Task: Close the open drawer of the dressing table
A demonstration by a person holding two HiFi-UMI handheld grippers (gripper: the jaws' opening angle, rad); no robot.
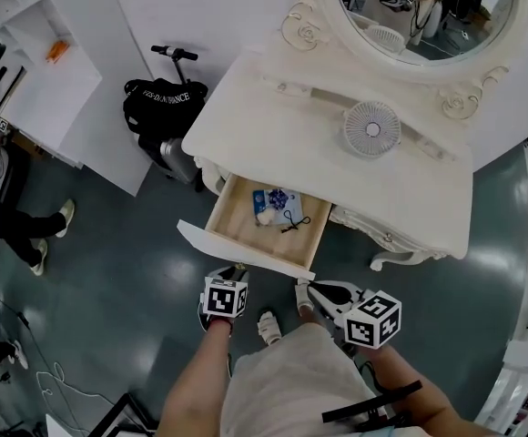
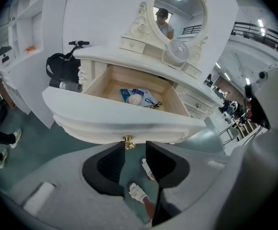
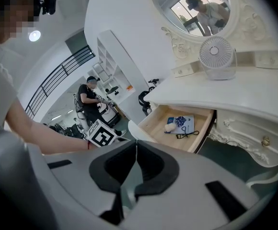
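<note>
Bare floor lies before the open drawer; a black bag stands left of it

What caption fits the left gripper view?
Left gripper, jaws apart, close to the brass knob of the open drawer.

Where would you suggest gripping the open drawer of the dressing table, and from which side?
Take the small brass knob at the middle of the drawer front, coming straight from the front. It is the only part that juts out narrow enough for the jaws; the front itself is broad and curved. The left gripper, jaws apart, sits just before it.
</note>
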